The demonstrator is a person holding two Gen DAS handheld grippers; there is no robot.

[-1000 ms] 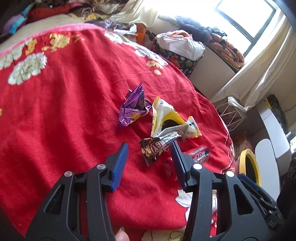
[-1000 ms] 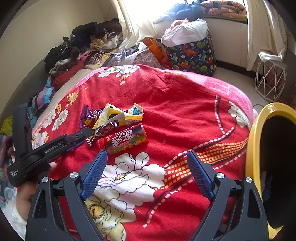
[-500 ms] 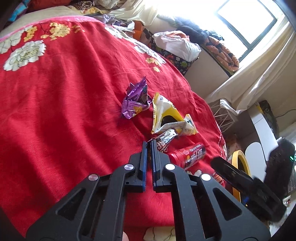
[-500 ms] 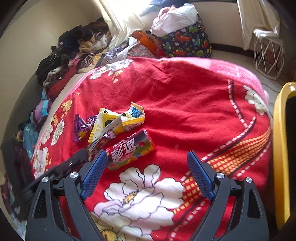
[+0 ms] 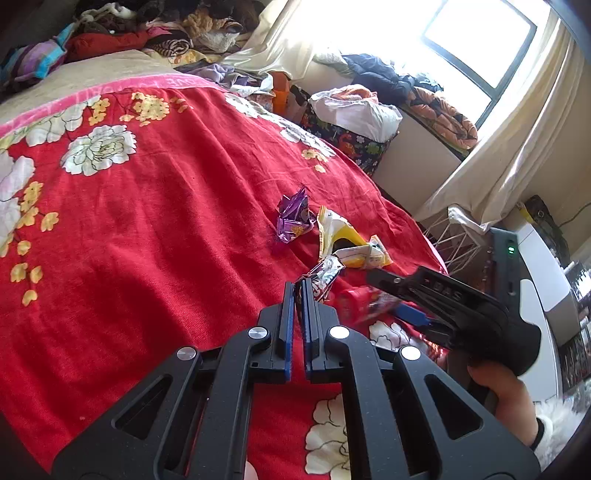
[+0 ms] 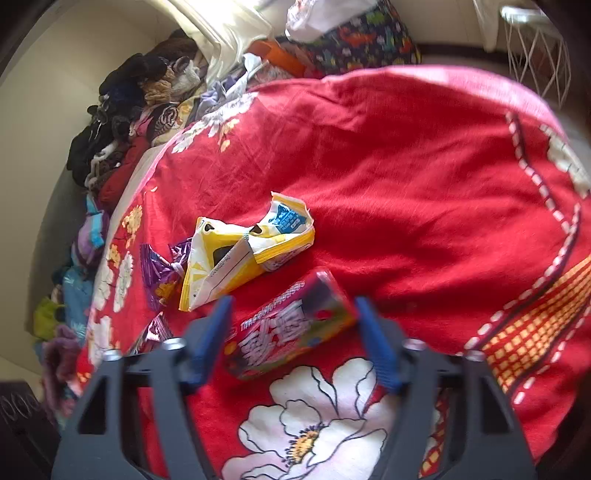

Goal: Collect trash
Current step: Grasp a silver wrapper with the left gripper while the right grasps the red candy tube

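Several wrappers lie on a red flowered blanket (image 5: 155, 236). My left gripper (image 5: 298, 286) is shut on the end of a brown-and-silver candy wrapper (image 5: 325, 275). A purple foil wrapper (image 5: 293, 218) and a yellow-and-white snack bag (image 5: 347, 243) lie just beyond it. My right gripper (image 6: 293, 314) is open, its fingers on either side of a red candy tube (image 6: 288, 325) that lies on the blanket. The yellow bag (image 6: 236, 254) and the purple wrapper (image 6: 159, 269) lie up and left of it. The right gripper also shows in the left wrist view (image 5: 399, 295).
Piled clothes (image 5: 155, 26) line the bed's far side. A patterned bag (image 5: 351, 136) stuffed with laundry stands on the floor beyond the bed. A white wire basket (image 6: 535, 48) stands near the curtain (image 5: 498, 162). The bed's edge drops off to the right.
My left gripper closed on the brown-and-silver wrapper and has lifted its end slightly. My right gripper moved forward and down until its open fingers straddle the red tube.
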